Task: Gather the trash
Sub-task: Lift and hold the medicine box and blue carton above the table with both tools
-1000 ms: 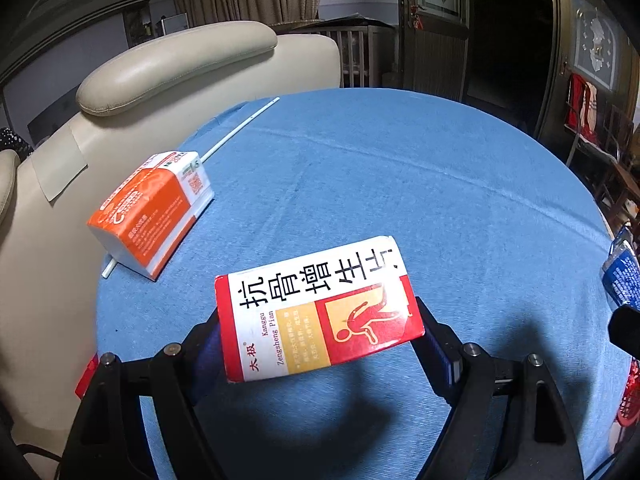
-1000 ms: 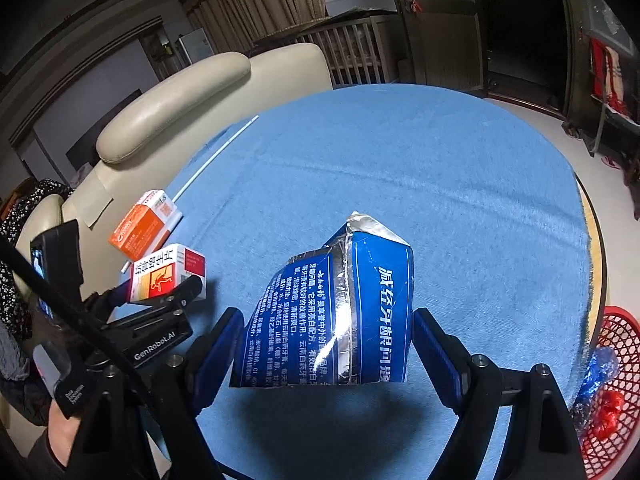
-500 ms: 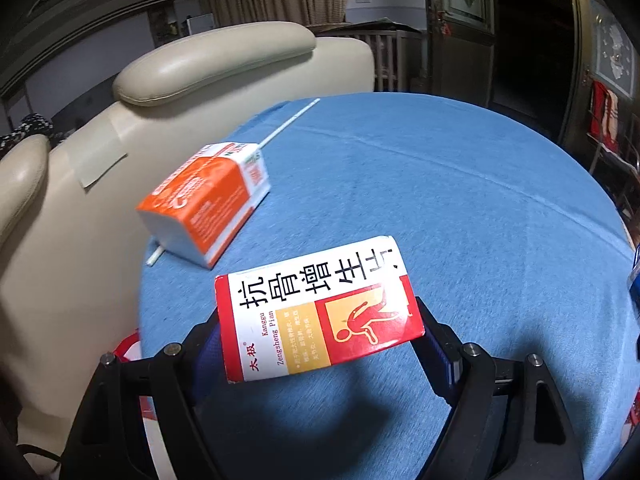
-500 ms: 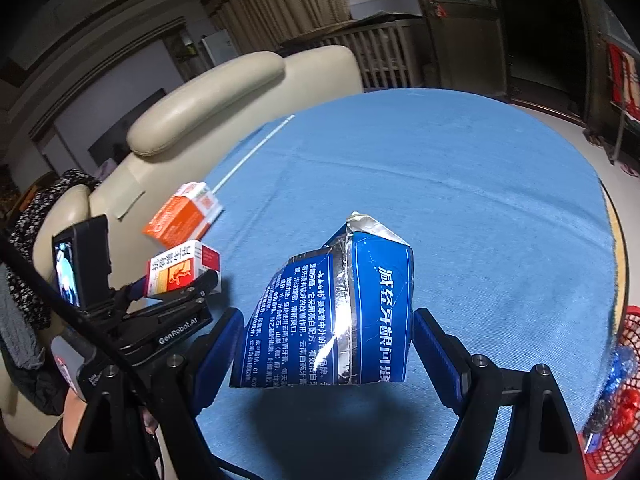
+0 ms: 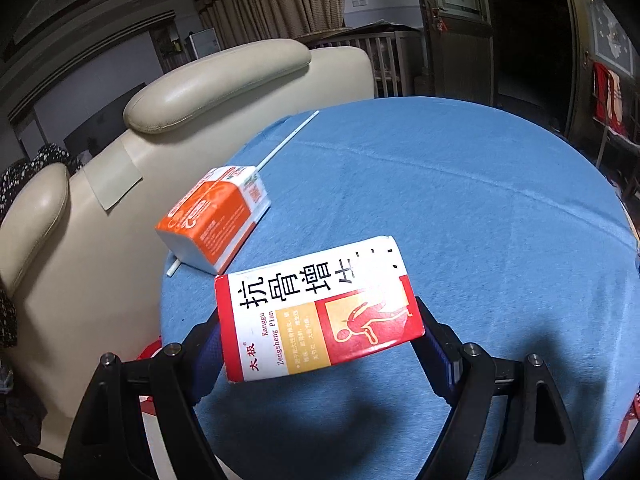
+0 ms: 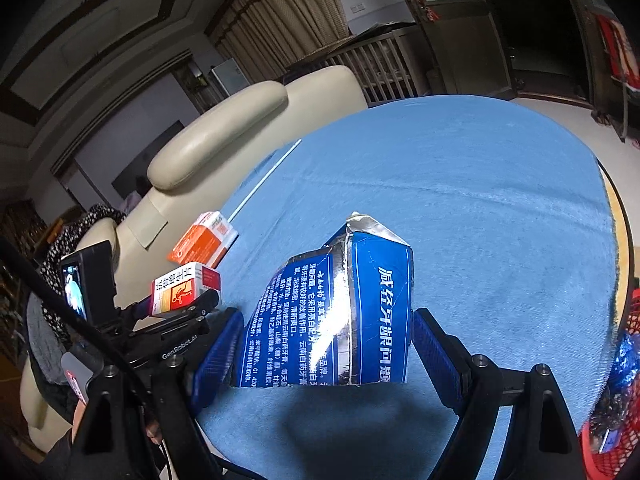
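My left gripper [image 5: 318,344] is shut on a red and white medicine box [image 5: 316,308] and holds it above the blue tablecloth [image 5: 460,208]. The left gripper [image 6: 188,312] and its box [image 6: 184,290] also show in the right wrist view. My right gripper [image 6: 328,356] is shut on a crushed blue toothpaste box [image 6: 340,316] above the cloth. An orange and white box [image 5: 214,218] lies on the table's left edge, on a thin white stick [image 5: 286,140]. It also shows in the right wrist view [image 6: 204,240].
A cream leather sofa [image 5: 120,160] stands close against the table's left side. A red mesh basket [image 6: 616,400] with trash in it sits off the table's right edge. A wooden crib [image 5: 388,60] and a dark doorway are at the back.
Both grippers have moved left with their boxes held. The orange box and the sofa have shifted right in both views.
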Demonstrator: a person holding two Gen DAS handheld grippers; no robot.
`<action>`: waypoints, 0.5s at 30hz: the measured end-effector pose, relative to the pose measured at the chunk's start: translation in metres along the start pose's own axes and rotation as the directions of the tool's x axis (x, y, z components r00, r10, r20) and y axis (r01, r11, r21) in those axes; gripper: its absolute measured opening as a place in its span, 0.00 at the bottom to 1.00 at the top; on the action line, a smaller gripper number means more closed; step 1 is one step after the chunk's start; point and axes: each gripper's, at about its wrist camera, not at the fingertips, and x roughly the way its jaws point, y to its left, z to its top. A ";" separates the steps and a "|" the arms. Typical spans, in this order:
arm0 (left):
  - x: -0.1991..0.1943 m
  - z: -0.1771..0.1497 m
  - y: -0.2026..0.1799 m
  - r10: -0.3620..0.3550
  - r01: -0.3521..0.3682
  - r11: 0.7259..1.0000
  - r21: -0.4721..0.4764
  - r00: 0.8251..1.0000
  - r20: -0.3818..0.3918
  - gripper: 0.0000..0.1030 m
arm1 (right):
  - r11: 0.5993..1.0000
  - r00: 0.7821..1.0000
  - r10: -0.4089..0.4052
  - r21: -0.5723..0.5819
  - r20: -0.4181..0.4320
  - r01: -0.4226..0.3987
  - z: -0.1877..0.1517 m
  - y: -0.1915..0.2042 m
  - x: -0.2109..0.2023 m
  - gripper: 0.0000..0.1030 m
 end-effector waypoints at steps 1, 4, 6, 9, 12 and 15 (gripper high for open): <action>-0.001 0.001 -0.003 0.001 -0.001 1.000 0.007 1.000 0.002 0.81 | 1.000 1.000 0.004 0.008 0.003 -0.004 0.001 -0.003 -0.001 0.84; -0.001 0.004 -0.009 0.000 0.000 1.000 0.018 1.000 0.004 0.81 | 1.000 1.000 0.012 0.028 0.011 -0.013 0.002 -0.012 -0.003 0.84; -0.001 0.006 -0.012 -0.001 0.001 1.000 0.022 1.000 0.005 0.81 | 0.999 1.000 0.014 0.032 0.012 -0.015 0.003 -0.014 -0.003 0.84; 0.001 0.006 -0.013 0.000 0.000 1.000 0.023 1.000 0.002 0.81 | 0.999 1.000 0.017 0.030 0.006 -0.017 0.002 -0.015 -0.001 0.84; 0.004 0.005 -0.012 0.001 -0.001 1.000 0.020 1.000 -0.005 0.81 | 1.000 1.000 0.011 0.028 0.001 -0.011 0.001 -0.014 0.002 0.84; 0.004 0.004 -0.009 0.000 0.000 1.000 0.010 1.000 -0.004 0.81 | 1.000 1.000 -0.010 0.027 0.005 0.010 0.003 -0.014 0.004 0.84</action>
